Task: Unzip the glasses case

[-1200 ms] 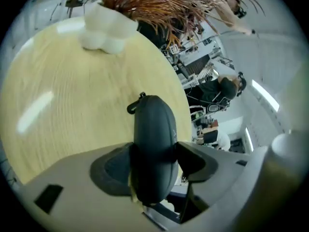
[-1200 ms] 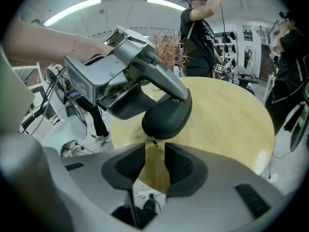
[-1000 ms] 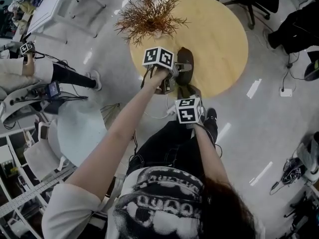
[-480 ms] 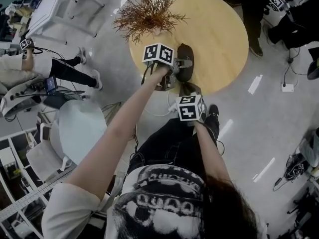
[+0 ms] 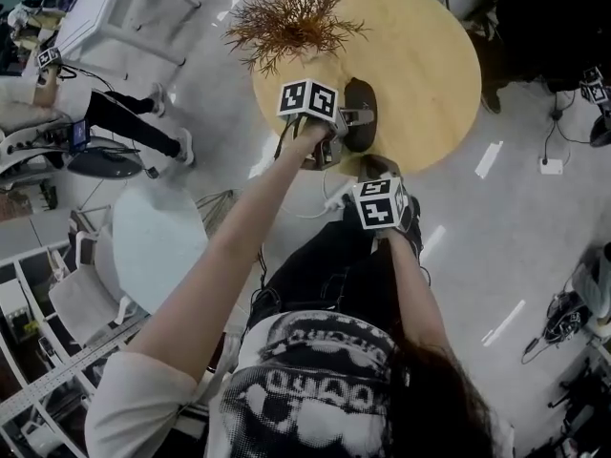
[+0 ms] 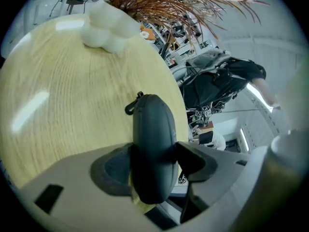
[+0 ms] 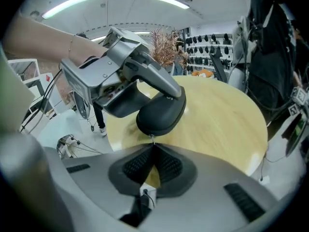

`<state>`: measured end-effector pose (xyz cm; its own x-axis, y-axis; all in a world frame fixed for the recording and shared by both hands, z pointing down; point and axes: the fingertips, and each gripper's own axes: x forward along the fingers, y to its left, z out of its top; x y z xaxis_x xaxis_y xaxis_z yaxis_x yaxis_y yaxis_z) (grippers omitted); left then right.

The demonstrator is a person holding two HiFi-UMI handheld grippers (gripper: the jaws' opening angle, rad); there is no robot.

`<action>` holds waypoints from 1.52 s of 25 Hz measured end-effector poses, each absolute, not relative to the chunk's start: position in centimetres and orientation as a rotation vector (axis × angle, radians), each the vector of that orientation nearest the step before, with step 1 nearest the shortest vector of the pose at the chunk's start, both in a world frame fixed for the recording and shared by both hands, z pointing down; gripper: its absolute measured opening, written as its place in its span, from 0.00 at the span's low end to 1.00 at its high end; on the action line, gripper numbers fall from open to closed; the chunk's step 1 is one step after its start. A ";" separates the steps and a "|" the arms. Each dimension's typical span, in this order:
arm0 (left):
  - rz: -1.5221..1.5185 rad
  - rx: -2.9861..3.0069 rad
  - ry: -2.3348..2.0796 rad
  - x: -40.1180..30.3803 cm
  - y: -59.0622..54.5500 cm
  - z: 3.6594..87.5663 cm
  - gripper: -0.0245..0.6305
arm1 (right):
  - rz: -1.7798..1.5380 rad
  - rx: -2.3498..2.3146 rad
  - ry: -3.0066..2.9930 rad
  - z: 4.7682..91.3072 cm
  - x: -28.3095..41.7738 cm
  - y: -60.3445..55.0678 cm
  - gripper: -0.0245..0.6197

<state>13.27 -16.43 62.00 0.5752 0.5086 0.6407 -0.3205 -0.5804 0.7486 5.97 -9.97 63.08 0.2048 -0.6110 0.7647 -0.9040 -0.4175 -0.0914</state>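
The glasses case (image 6: 153,149) is clamped in the left gripper (image 6: 154,157) jaws at the desk (image 6: 63,105) edge. The right gripper (image 7: 152,146) jaws have just been closing and the zipper pull (image 7: 153,139) is pinched. It likely needs drawing round the seam next.

Ahead of you is a round wooden table (image 5: 430,74), with a dried brown plant (image 5: 291,17) in a white pot (image 6: 108,25) at its far left edge. A small pale round table (image 5: 158,241) stands on the floor to your left. A small white box with a cable (image 5: 549,166) lies to your right.
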 end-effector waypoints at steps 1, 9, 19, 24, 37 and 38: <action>1.117 1.886 0.161 13.2 -16.4 62.0 0.48 | 1.066 2.102 -1.411 63.1 6.1 -9.8 0.04; 1.062 1.902 0.200 13.1 -16.4 61.9 0.48 | 0.999 1.962 -1.417 63.2 7.3 -9.2 0.04; 1.063 1.896 0.219 13.0 -16.5 61.7 0.48 | 0.874 1.745 -1.500 63.0 11.1 -10.0 0.04; 1.073 1.886 0.219 12.9 -16.4 61.6 0.48 | 0.827 1.627 -1.570 63.0 12.9 -10.9 0.04; 1.142 1.892 0.178 13.5 -16.7 62.1 0.48 | 0.580 1.307 -1.742 63.5 19.1 -15.7 0.04; 1.151 1.892 0.182 13.5 -16.7 62.0 0.48 | 0.552 1.274 -1.750 63.5 19.6 -15.9 0.04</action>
